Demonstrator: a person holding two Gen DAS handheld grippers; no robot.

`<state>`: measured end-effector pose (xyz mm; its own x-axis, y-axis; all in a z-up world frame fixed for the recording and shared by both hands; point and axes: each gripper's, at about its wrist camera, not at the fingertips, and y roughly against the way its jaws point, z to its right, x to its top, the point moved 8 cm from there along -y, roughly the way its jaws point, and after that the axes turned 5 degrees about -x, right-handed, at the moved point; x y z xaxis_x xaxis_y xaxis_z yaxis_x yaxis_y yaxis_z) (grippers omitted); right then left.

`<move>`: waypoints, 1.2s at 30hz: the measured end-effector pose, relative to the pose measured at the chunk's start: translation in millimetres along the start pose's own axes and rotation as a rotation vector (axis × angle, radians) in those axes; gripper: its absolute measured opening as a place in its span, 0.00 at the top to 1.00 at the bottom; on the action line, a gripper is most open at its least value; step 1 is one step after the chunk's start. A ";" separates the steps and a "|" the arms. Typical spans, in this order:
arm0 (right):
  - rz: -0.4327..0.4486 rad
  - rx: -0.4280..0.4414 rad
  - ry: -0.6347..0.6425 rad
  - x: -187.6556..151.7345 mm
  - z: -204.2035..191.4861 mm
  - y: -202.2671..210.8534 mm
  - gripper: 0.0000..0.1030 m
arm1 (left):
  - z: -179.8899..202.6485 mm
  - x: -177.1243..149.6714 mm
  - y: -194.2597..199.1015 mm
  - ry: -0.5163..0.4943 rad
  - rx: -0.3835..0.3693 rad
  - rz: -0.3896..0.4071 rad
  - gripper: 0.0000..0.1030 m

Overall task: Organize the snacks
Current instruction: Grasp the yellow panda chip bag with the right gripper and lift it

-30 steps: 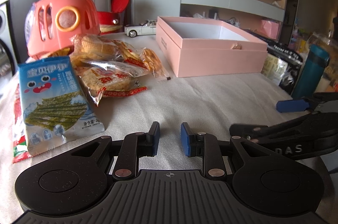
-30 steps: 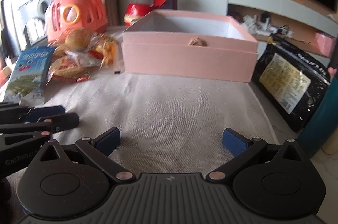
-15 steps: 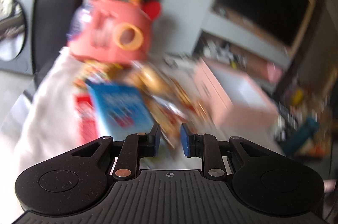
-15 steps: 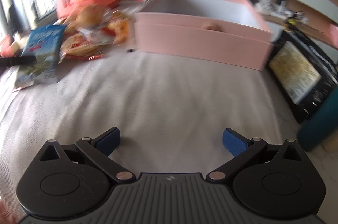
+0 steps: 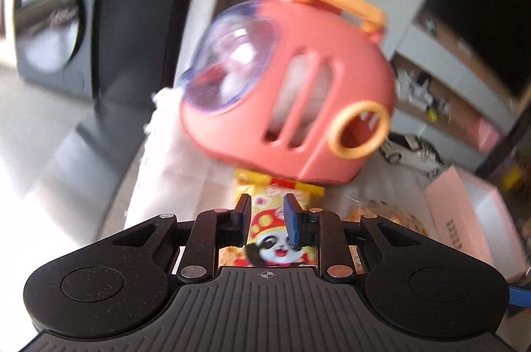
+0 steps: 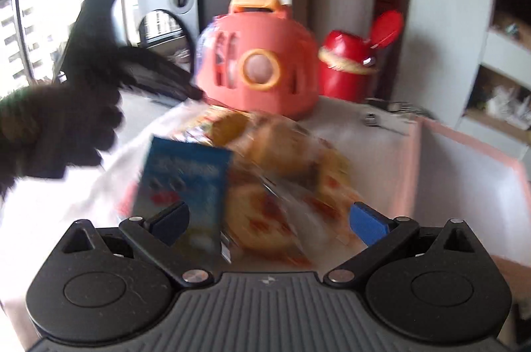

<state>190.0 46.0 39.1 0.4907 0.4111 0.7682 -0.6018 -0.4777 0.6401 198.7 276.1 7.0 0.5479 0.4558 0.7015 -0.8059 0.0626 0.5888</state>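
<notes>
Snacks are heaped beside the pink box, none boxed; left tool closed empty, right tool spread wide.

Left gripper and right gripper: black speckled housings, ribbed grey centre plate, silver pivot screws, blue-padded fingers.
</notes>
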 end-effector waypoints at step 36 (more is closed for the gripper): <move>-0.285 0.082 -0.086 41.7 -42.6 -43.3 0.43 | 50.8 -128.3 80.9 0.035 -0.251 -0.050 0.76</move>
<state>209.7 116.9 42.8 0.6861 0.4724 0.5533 -0.3807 -0.4150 0.8263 74.6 177.5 -14.9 0.5840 0.4768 0.6569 -0.8107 0.3020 0.5015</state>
